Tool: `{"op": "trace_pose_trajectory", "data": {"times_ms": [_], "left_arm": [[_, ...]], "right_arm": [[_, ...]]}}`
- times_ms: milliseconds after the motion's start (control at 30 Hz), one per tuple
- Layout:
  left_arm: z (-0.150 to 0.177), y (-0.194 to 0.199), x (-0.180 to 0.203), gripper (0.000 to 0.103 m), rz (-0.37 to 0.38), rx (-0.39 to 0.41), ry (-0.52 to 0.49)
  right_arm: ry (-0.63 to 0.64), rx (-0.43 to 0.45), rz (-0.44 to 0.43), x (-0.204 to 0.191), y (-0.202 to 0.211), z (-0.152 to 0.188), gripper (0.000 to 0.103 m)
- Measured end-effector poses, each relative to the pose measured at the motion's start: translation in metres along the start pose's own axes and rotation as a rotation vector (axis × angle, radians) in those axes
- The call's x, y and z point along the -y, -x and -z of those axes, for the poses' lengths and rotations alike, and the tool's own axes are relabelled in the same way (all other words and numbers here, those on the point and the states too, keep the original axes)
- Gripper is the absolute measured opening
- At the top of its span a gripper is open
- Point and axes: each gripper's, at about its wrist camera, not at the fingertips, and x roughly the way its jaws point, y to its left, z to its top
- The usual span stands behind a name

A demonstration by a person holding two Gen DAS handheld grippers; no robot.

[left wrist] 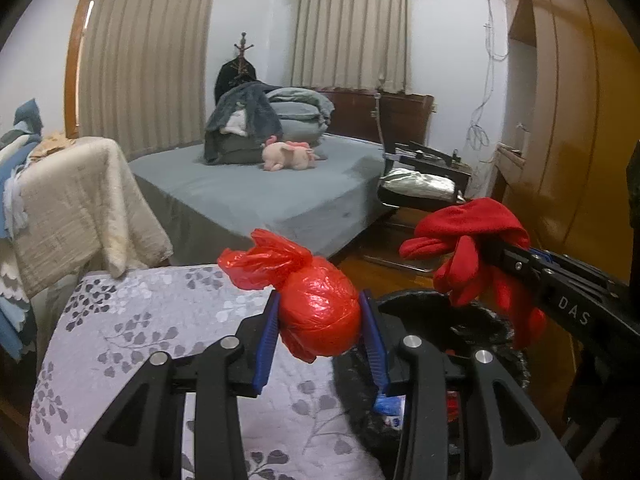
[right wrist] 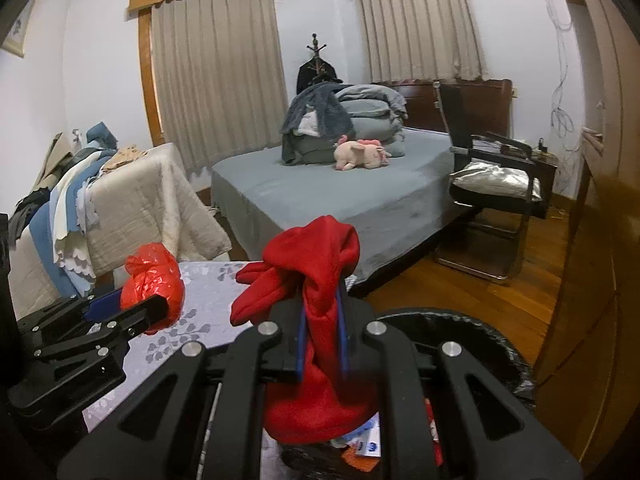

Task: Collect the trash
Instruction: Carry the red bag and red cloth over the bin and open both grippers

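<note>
Trash is held in both grippers above the near end of the scene. The left gripper (left wrist: 320, 312) is closed partway on a knotted red plastic bag (left wrist: 316, 304), which is clamped between the two blue pads (left wrist: 266, 340); the tied neck of the bag is pointed up and to the left. In the left wrist view the bag is seen over the near edge of a surface covered with a grey leaf-print cloth (left wrist: 160, 320), just beside the rim of a bin lined with a black bag (left wrist: 492, 320). The right gripper (right wrist: 322, 328) is closed almost fully on a red fleece glove (right wrist: 316, 280), which is pinched at its middle so that the fingers of the glove hang to the left and the cuff hangs below the jaws. In the right wrist view the glove is located over the bin (right wrist: 480, 332), in which scraps of paper and wrappers (right wrist: 368, 448) are visible. The two grippers are held side by side and apart. A bed with a grey sheet (left wrist: 256, 196) is seen beyond the surface, with folded bedding (left wrist: 296, 116) and a pink plush toy (left wrist: 286, 156) on it. A black chair (right wrist: 500, 184) is placed beside the bed on the wooden floor (right wrist: 460, 292).
</note>
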Motion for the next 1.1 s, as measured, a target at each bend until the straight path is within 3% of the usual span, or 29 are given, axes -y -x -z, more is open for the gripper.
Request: {"op": "trace_pose_trajectory", "data": {"times_ms": [533,1100], "left_arm": [[0.005,-0.022,0.042,0.039,0.107,-0.003,-0.052],[0.025,-0.078,0.075,0.039,0.186,-0.045,-0.100]], "right_arm": [[-0.043,-0.005,0.113,0.049,0.016,0.015,0.011],[-0.076,-0.078,0.214,0.089,-0.005,0.045,0.011]]}}
